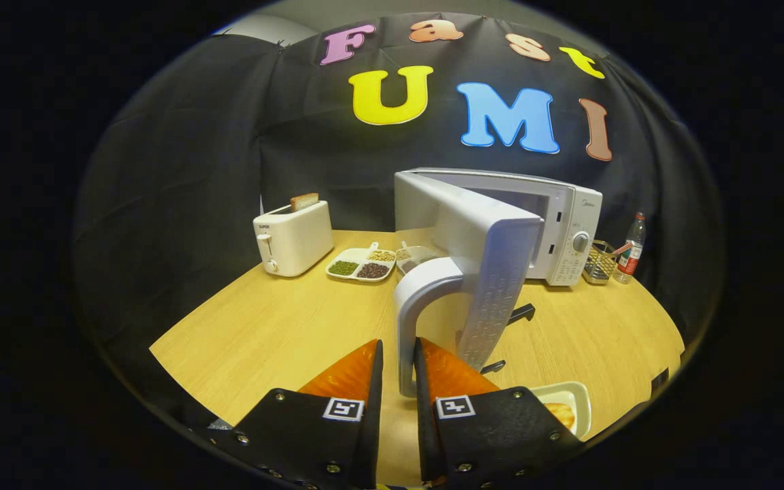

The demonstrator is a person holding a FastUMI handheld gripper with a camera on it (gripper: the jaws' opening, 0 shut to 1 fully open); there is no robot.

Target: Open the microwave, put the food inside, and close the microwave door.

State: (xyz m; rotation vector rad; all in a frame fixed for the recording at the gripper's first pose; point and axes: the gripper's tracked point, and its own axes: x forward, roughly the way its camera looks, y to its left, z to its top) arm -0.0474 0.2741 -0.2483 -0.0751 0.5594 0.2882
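The gripper (399,361) clamps the upright handle (414,306) of the microwave door (484,272), swung wide, while the food dish (565,408) waits just right of the fingers.

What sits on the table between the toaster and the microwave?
In the gripper view, a white divided dish of beans or grains lies between the toaster and the microwave, with a clear container beside it, partly behind the open door.
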